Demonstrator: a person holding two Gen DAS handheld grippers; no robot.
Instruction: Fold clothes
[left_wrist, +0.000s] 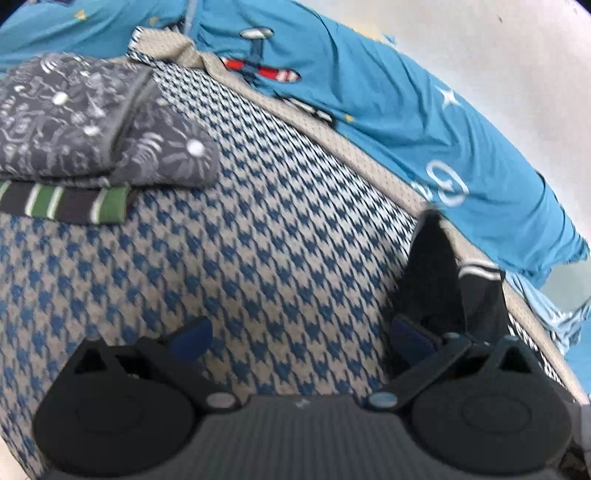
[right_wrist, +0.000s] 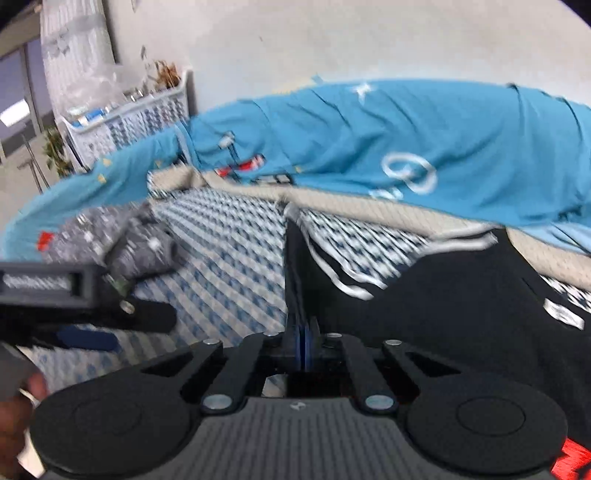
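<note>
My right gripper is shut on a raised edge of a black garment with white trim, which spreads to the right over the houndstooth mattress. That same black garment shows in the left wrist view, bunched just beyond the right finger. My left gripper hovers over the mattress, open wide, with only the patterned surface between its blue pads. From the right wrist view the left gripper sits low at the left, beside the black garment.
A folded grey patterned garment lies on a green striped one at the left. A blue airplane-print sheet is bunched along the far side by the wall. A white laundry basket stands behind. A person's hand shows bottom left.
</note>
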